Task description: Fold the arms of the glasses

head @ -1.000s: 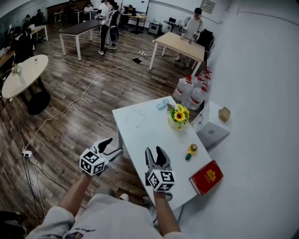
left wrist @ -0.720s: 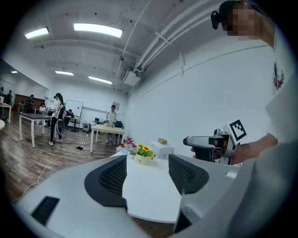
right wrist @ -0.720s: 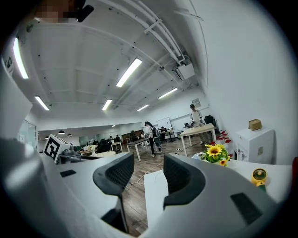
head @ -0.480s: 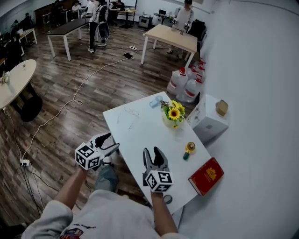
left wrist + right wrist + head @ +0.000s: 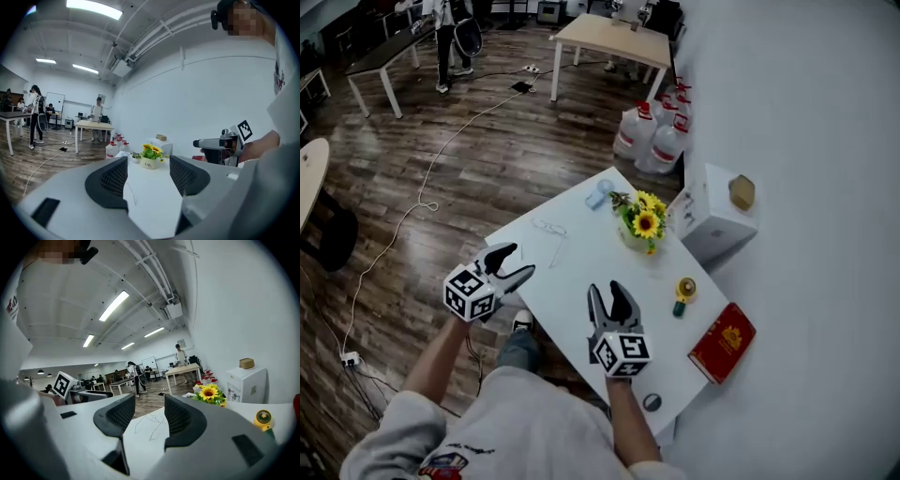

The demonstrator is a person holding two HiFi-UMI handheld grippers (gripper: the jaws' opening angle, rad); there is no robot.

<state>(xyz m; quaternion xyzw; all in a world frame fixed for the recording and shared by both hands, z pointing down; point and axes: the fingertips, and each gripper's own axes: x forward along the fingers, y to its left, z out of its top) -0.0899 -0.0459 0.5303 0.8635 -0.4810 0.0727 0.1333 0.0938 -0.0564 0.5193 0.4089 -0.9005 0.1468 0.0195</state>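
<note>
A pair of thin wire glasses (image 5: pixel 551 234) lies with its arms spread on the white table (image 5: pixel 581 272), near the far left edge. My left gripper (image 5: pixel 510 263) hovers open at the table's left edge, a short way in front of the glasses, holding nothing. My right gripper (image 5: pixel 612 296) stands open over the table's middle, also holding nothing. In the left gripper view the glasses (image 5: pixel 131 192) show as a faint wire between the jaws of the left gripper (image 5: pixel 148 171). The right gripper view shows the glasses (image 5: pixel 146 416) ahead of the right gripper (image 5: pixel 149 403).
A pot of sunflowers (image 5: pixel 642 221) stands at the table's far side, with a pale blue object (image 5: pixel 599 195) beyond it. A yellow-green gadget (image 5: pixel 682 293), a red book (image 5: pixel 722 341) and a small round object (image 5: pixel 652 403) lie to the right. A white cabinet (image 5: pixel 710 222) and water jugs (image 5: pixel 652 142) stand behind.
The head view has tilted down and the table sits nearer and more central. Both grippers stay open; the left one has come closer to the table's left edge and the glasses.
</note>
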